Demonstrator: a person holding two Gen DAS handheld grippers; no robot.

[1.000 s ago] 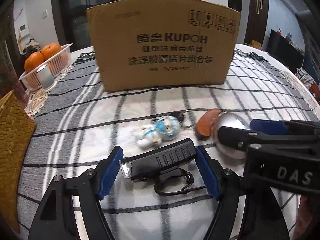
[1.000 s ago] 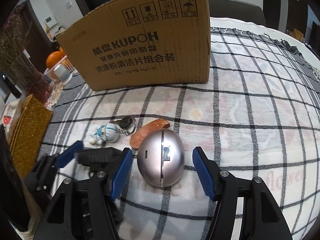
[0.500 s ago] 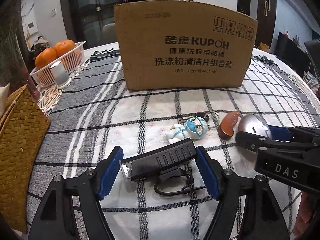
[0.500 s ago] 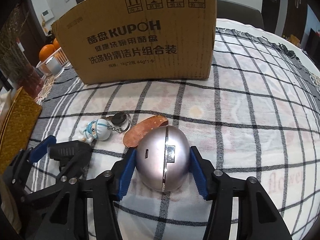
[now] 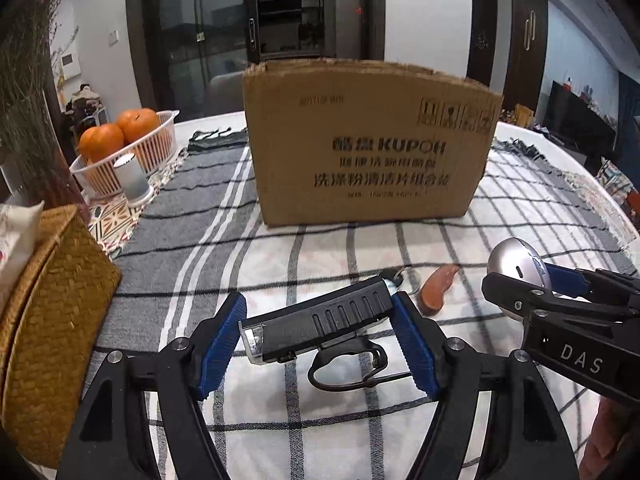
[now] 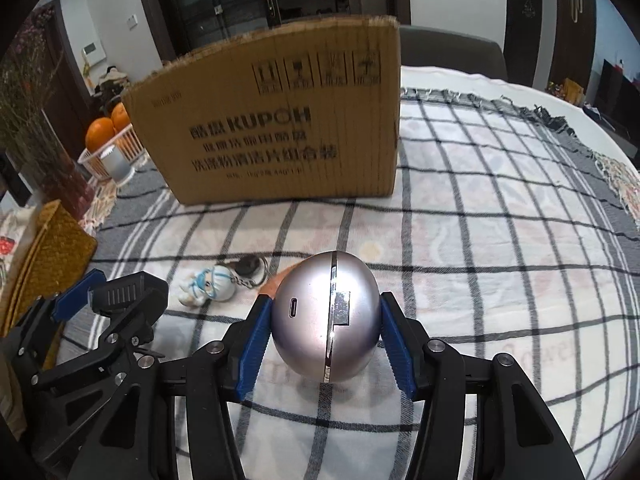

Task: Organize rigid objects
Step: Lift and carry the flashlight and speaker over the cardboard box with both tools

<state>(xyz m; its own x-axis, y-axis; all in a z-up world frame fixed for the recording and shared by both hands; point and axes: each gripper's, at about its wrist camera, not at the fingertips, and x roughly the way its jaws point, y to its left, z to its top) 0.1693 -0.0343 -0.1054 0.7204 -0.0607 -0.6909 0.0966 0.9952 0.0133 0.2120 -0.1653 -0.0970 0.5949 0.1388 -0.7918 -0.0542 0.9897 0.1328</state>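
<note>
Your left tool (image 5: 318, 334) is clamped on a black bar-shaped light (image 5: 320, 322), its blue pads (image 5: 218, 344) pressing both ends; a black strap loop (image 5: 348, 366) hangs beneath it. The light sits tilted, its clear lens end lower and toward the left pad, above the checked cloth (image 5: 320, 256) that covers the worktop.

Your right tool (image 6: 326, 338) grips a silver egg-shaped case (image 6: 326, 316) by its two flanks, the seam and a small slot facing the camera.

On the cloth lie a small white-and-blue figure keychain (image 6: 210, 286), just left of the case, and a reddish-brown curved piece (image 5: 436, 288), seen between the two tools from the left wrist view. Whether the held items touch the cloth cannot be told.

Behind them stands a printed cardboard box (image 5: 370, 148), top open. At far left: a white basket (image 5: 132, 156) of oranges (image 5: 100, 142), a small metal cylinder (image 5: 132, 178), and a woven straw box (image 5: 48, 308).
</note>
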